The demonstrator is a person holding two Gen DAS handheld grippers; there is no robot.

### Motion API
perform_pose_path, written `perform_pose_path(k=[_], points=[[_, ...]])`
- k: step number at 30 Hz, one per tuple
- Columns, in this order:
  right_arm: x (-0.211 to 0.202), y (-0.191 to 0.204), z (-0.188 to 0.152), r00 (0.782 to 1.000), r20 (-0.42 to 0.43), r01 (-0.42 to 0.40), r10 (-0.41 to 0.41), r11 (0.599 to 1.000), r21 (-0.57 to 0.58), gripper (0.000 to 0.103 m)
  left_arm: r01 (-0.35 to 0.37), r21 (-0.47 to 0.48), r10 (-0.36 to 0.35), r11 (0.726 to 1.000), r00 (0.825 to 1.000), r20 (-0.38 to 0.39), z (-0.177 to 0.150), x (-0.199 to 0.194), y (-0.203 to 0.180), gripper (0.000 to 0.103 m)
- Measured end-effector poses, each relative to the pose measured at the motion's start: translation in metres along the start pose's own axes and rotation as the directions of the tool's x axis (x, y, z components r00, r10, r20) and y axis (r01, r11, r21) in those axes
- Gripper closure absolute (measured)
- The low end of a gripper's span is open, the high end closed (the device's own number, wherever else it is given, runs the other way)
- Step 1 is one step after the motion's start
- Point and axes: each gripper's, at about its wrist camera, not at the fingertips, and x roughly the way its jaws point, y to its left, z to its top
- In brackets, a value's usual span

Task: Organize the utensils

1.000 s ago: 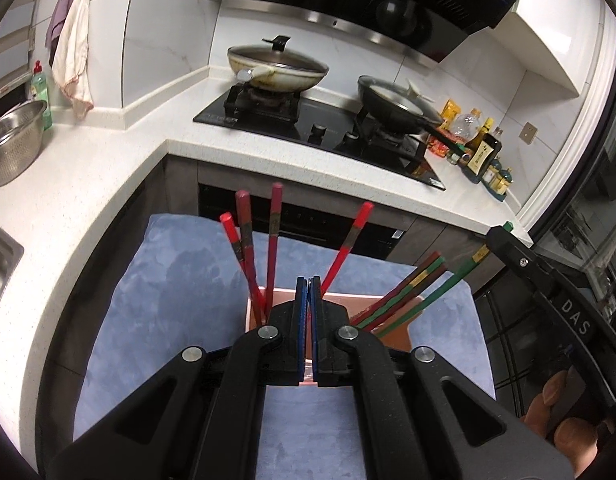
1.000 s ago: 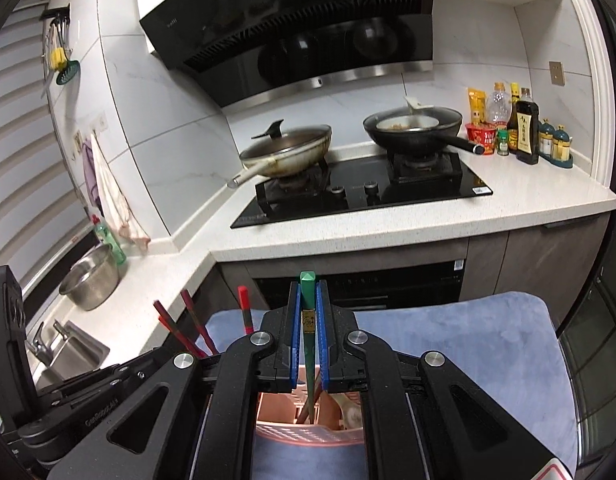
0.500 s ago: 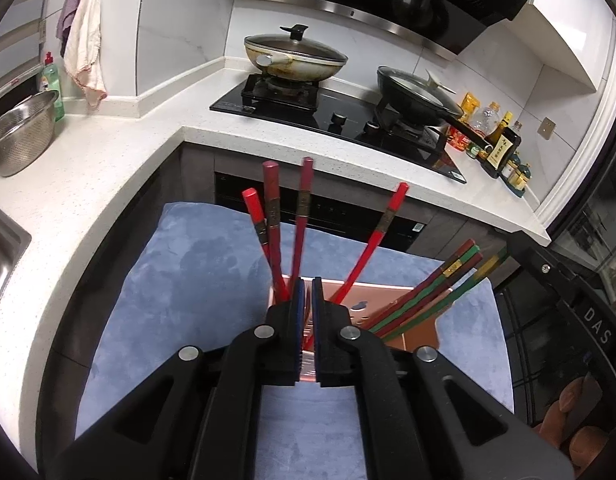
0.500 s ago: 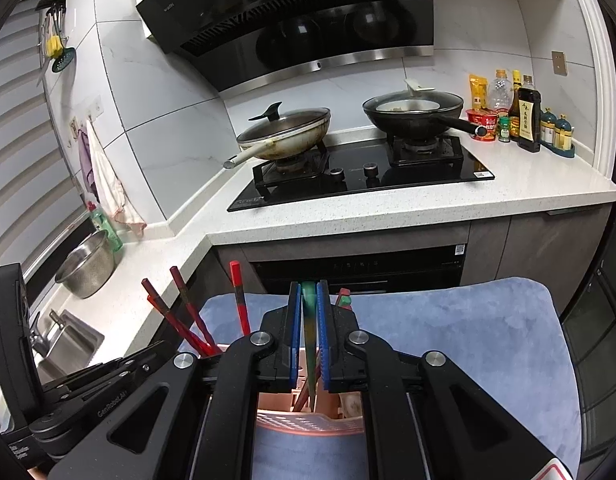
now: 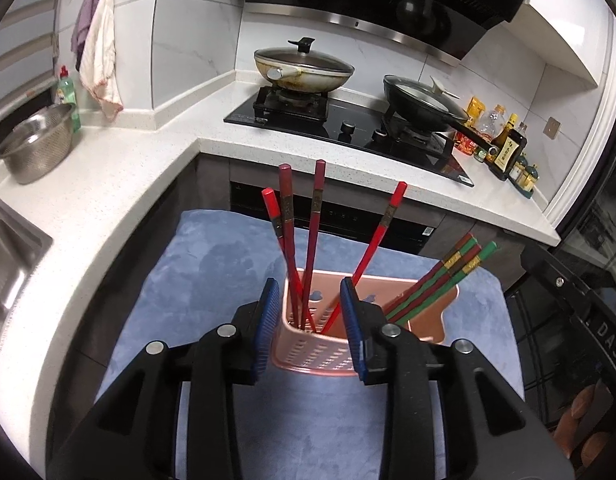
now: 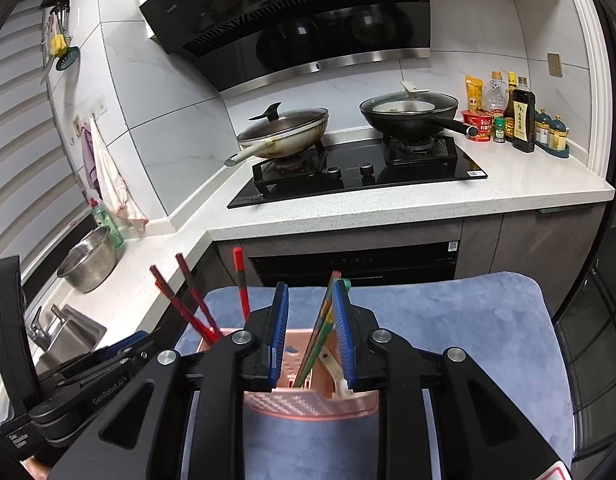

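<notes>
1. The pink perforated plastic utensil holder (image 5: 308, 354) stands on a blue-grey plush cloth (image 5: 212, 264) spread over the desk, right in front of both hand-held grippers and below their fingertips.
2. The left hand-held gripper (image 5: 309, 326) is wide open and grips nothing. Its blue-padded fingers flank the holder's left compartment. The four red lacquered chopsticks (image 5: 308, 236) rise out of that compartment between the pads, fanning up and away from the camera.
3. The right hand-held gripper (image 6: 309, 336) is also spread apart and holding nothing. The green-and-red banded chopsticks (image 6: 321, 330) lean just beside its right pad; whether they touch it I cannot tell.
4. In the left wrist view these banded chopsticks (image 5: 439, 280) sit in the holder's right compartment, their long axis tilted up and to the right, well apart from the red set.
5. The relation that matters, as I judge it: each bundle stands roughly along its own gripper's forward axis, red nearer the left hand and banded nearer the right, so any next grasp or withdrawal would run straight up along the sticks without crossing arms.
6. No loose utensil shows on the cloth, so the sorting looks close to finished.
</notes>
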Motion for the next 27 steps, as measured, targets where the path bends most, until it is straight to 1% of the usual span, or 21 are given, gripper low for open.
perform_pose_path(k=[5,10,14,16,20,21,22,23,24,27], points=[[-0.015,0.000,-0.019,1.000,-0.030,-0.003,0.003,1.000,-0.006,0.079,-0.039,0.045,0.038,0.998,0.999,0.024,-0.012,-0.018,-0.008,0.071],[-0.031,0.002,-0.045,0.998,-0.069,0.004,-0.005,1.000,-0.014,0.079,-0.059,0.076,0.057,0.995,0.998,0.035,-0.025,-0.033,-0.011,0.071],[-0.044,0.004,-0.064,0.996,-0.086,0.008,-0.010,1.000,-0.022,0.079,-0.073,0.089,0.070,0.993,0.997,0.034,-0.036,-0.045,-0.012,0.065],[-0.051,0.004,-0.071,0.996,-0.094,0.003,-0.004,1.000,-0.014,0.079,-0.073,0.094,0.070,0.993,0.997,0.034,-0.041,-0.049,-0.014,0.065],[-0.062,0.006,-0.083,0.994,-0.103,0.021,-0.023,1.000,-0.016,0.079,-0.084,0.108,0.081,0.991,0.996,0.031,-0.051,-0.059,-0.014,0.064],[-0.065,0.007,-0.087,0.994,-0.109,0.021,-0.023,1.000,-0.014,0.078,-0.086,0.110,0.083,0.990,0.996,0.031,-0.053,-0.061,-0.014,0.064],[-0.068,0.007,-0.090,0.993,-0.111,0.022,-0.023,1.000,-0.015,0.073,-0.089,0.112,0.086,0.990,0.996,0.030,-0.056,-0.064,-0.014,0.061],[-0.071,0.008,-0.093,0.994,-0.110,0.026,-0.027,1.000,-0.018,0.071,-0.091,0.114,0.088,0.989,0.996,0.030,-0.059,-0.065,-0.013,0.057],[-0.074,0.009,-0.096,0.994,-0.107,0.036,-0.038,0.999,-0.026,0.069,-0.092,0.115,0.089,0.989,0.996,0.031,-0.061,-0.067,-0.014,0.055],[-0.081,0.013,-0.104,0.993,-0.107,0.054,-0.059,0.997,-0.049,0.064,-0.101,0.128,0.098,0.987,0.995,0.029,-0.071,-0.073,-0.015,0.055]])
